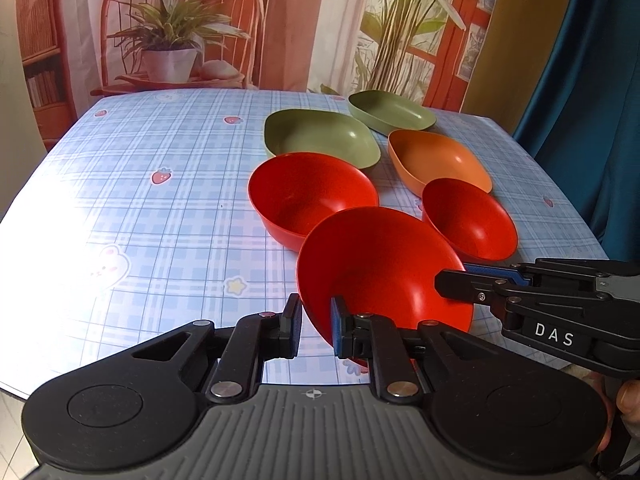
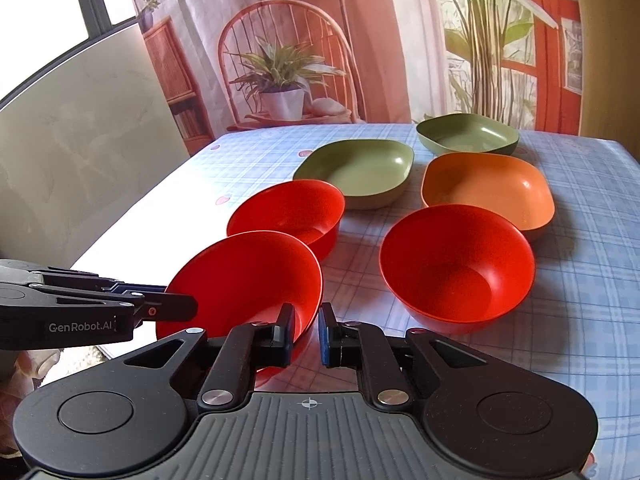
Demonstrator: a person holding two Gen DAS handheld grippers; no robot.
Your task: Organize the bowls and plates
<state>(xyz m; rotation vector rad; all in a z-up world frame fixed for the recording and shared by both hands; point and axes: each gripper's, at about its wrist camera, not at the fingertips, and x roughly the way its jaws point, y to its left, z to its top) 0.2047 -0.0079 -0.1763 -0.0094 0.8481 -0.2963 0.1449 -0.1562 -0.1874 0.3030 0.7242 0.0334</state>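
Three red bowls, two green dishes and an orange dish lie on the checked tablecloth (image 1: 160,140). My left gripper (image 1: 316,328) and my right gripper (image 2: 307,338) each clamp the rim of the nearest red bowl (image 1: 380,268), which is tilted just above the table; it also shows in the right wrist view (image 2: 248,280). The right gripper appears in the left wrist view (image 1: 452,280), the left gripper in the right wrist view (image 2: 180,300). A second red bowl (image 1: 312,192) (image 2: 288,212) and a third red bowl (image 1: 472,216) (image 2: 456,268) stand behind.
The large green dish (image 1: 320,136) (image 2: 360,168), small green dish (image 1: 392,112) (image 2: 468,134) and orange dish (image 1: 440,160) (image 2: 488,188) sit at the back right. A printed backdrop hangs behind the table. A blue curtain (image 1: 592,120) hangs at the right.
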